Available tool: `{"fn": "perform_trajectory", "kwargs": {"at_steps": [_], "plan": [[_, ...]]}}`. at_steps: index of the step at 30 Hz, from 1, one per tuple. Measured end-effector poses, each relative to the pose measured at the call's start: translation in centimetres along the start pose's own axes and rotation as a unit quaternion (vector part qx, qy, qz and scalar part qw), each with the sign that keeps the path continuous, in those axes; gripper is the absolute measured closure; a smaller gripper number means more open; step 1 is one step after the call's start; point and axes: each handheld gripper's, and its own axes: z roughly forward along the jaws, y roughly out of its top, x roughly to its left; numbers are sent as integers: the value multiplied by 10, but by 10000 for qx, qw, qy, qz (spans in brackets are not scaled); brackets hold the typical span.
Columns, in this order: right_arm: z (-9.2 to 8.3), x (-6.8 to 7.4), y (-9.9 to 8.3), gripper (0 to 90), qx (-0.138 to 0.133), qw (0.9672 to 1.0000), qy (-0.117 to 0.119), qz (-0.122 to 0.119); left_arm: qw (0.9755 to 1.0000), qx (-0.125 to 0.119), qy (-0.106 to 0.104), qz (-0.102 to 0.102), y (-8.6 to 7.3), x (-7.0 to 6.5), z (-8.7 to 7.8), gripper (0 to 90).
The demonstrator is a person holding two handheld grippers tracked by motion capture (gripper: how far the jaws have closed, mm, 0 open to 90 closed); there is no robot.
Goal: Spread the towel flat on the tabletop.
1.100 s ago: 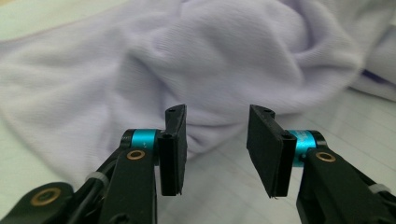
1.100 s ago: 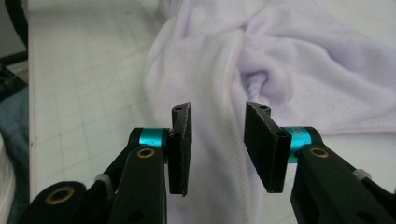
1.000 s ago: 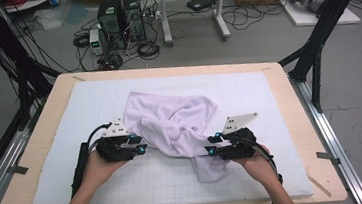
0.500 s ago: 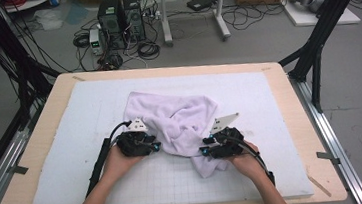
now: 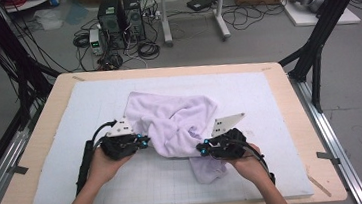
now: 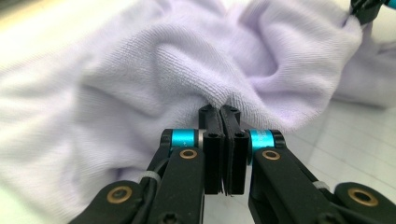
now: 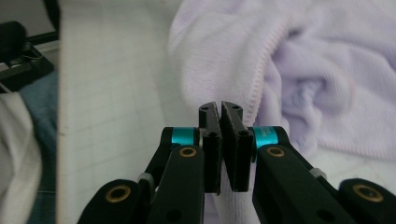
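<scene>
A crumpled pale lilac terry-cloth towel [image 5: 171,125] lies bunched in the middle of the white gridded mat [image 5: 70,117] on the light wooden counter [image 5: 43,100], with one flap trailing toward the near edge; the left gripper [image 5: 142,142] bites its near-left side and the right gripper [image 5: 202,150] its near-right side. The left gripper's jaws have just been closing and now stand together, clamped on a pinched fold of the towel [image 6: 140,79], as the left gripper view [image 6: 223,112] shows; the right gripper's jaws have likewise just been closing and are pressed together on the towel's stitched hem [image 7: 261,93], seen close in the right gripper view [image 7: 220,108]. The high view gives both hands [image 5: 102,165] and the towel's whole spread but not the jaw tips; the left gripper view catches the other gripper's tip [image 6: 369,9] at the towel's far corner; the right gripper view takes in the counter's near edge and blue fabric [image 7: 44,140] beyond it.
</scene>
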Motion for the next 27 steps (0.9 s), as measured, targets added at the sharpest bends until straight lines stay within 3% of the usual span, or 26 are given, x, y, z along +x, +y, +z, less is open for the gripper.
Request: {"fn": "perform_trajectory", "kwargs": {"at_steps": [5, 7, 9, 11, 15, 17, 21, 24, 27], "plan": [[-13, 12, 24, 869, -349, 9990, 139, -256, 9993, -324, 128, 151, 16, -4, -38, 880], [-17, 15, 32, 870, -423, 9984, 111, -353, 9987, -421, 199, 193, 23, -3, -47, 880], [-20, 11, 39, 870, -478, 9980, 4, -405, 9987, -370, 302, 202, 27, 3, -46, 880], [-18, 0, 40, 869, -463, 9984, -131, -309, 9990, -229, 369, 85, 25, 13, -34, 879], [-2, -32, 33, 869, -272, 9989, -351, 170, 9987, 66, 495, -84, 18, 33, 5, 876], [6, -47, 29, 869, -136, 9984, -416, 345, 9989, 65, 421, -215, 17, 40, 22, 875], [25, -76, 14, 869, 170, 9960, -504, 717, 9980, 338, 453, -277, 9, 52, 54, 875], [34, -86, 6, 867, 250, 9948, -482, 861, 9968, 543, 360, -471, 1, 62, 65, 868], [37, -88, 4, 856, 265, 9943, -470, 920, 9969, 431, 384, -544, 2, 63, 58, 768]]}}
